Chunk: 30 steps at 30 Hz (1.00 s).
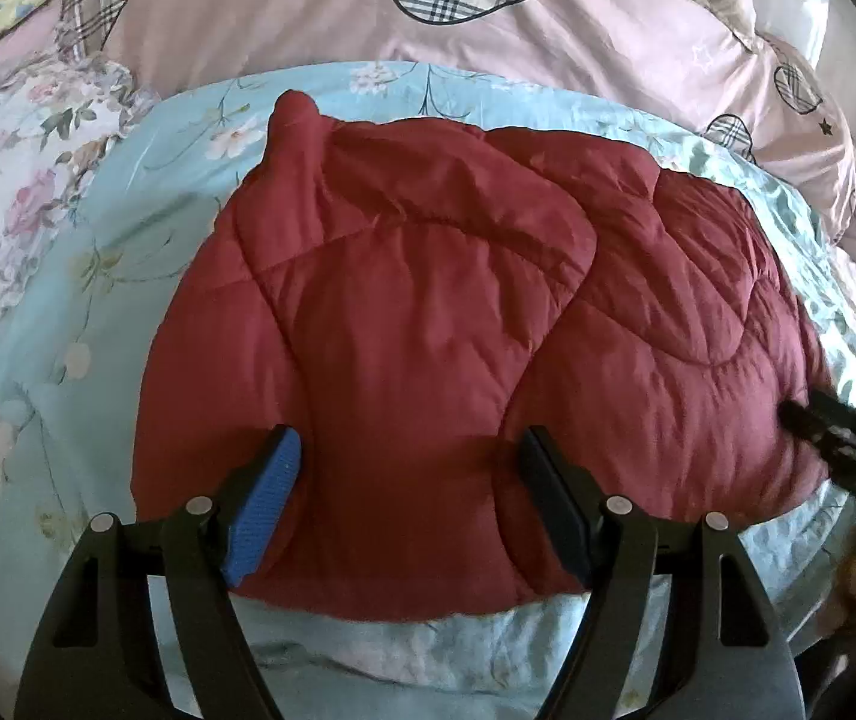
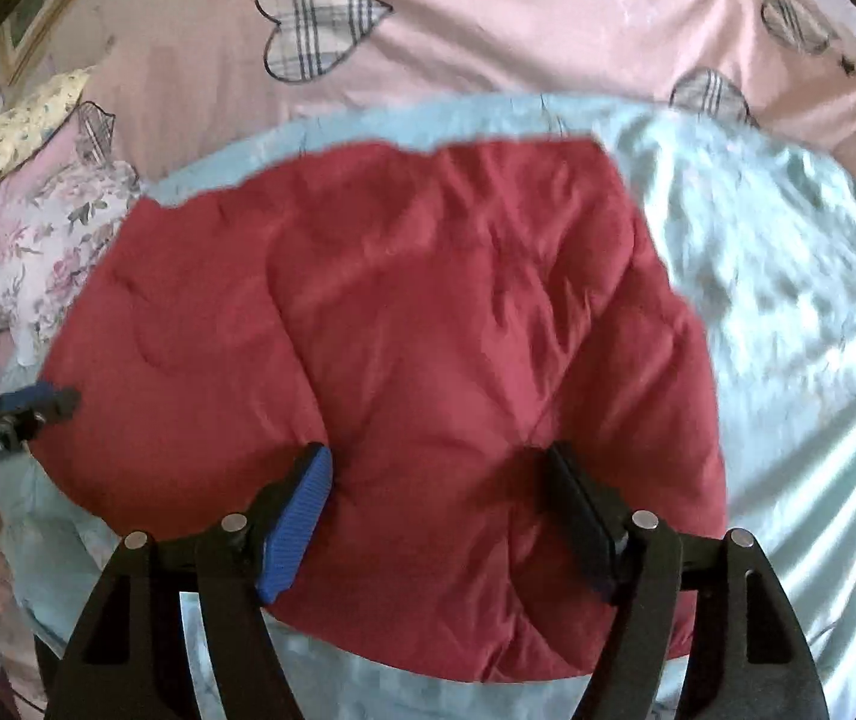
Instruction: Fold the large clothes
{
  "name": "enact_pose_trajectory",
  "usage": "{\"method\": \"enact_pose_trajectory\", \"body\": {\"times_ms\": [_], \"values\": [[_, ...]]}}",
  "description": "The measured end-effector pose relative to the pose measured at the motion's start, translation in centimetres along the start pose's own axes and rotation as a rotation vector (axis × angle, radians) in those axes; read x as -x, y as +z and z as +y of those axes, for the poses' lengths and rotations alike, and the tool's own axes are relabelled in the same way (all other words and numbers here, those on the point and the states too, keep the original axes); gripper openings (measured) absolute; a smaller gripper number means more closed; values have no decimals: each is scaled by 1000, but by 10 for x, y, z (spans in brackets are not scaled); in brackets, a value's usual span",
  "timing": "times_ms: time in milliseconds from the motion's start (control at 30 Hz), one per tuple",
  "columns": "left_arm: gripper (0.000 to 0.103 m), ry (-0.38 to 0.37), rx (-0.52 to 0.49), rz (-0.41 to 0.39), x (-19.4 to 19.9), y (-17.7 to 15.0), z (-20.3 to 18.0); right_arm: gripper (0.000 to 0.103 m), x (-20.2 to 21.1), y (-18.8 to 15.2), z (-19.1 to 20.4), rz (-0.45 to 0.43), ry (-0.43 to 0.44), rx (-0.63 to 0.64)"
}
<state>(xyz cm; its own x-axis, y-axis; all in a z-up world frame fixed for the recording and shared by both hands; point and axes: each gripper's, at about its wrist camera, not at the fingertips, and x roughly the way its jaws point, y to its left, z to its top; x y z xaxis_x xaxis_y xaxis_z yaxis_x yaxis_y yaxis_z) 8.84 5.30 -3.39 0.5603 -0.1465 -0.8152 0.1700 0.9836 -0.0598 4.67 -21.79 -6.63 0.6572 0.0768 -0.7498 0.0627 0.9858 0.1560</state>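
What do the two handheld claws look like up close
Both look alike. The left claw and the right claw each have two matte black curved arms with slotted cut-outs and round silver pivot pins. On each, one finger carries a ribbed blue pad, the other a plain black pad. No cables or sleeves show.

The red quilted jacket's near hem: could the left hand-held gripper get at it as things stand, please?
Probably yes. The left hand-held gripper is open over the red quilted jacket, and nothing lies between its fingers and the near hem.
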Motion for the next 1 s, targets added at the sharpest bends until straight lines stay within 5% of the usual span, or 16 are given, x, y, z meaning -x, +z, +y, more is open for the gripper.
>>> {"method": "enact_pose_trajectory", "body": {"times_ms": [700, 900, 1000], "values": [[89, 42, -11, 0, -26, -9, -5, 75, 6, -9, -3, -43, 12, -39], [89, 47, -15, 0, -27, -9, -5, 77, 34, -2, 15, -125, -3, 19], [89, 50, -18, 1, -27, -8, -4, 77, 18, -1, 19, -76, 3, 43]]}}
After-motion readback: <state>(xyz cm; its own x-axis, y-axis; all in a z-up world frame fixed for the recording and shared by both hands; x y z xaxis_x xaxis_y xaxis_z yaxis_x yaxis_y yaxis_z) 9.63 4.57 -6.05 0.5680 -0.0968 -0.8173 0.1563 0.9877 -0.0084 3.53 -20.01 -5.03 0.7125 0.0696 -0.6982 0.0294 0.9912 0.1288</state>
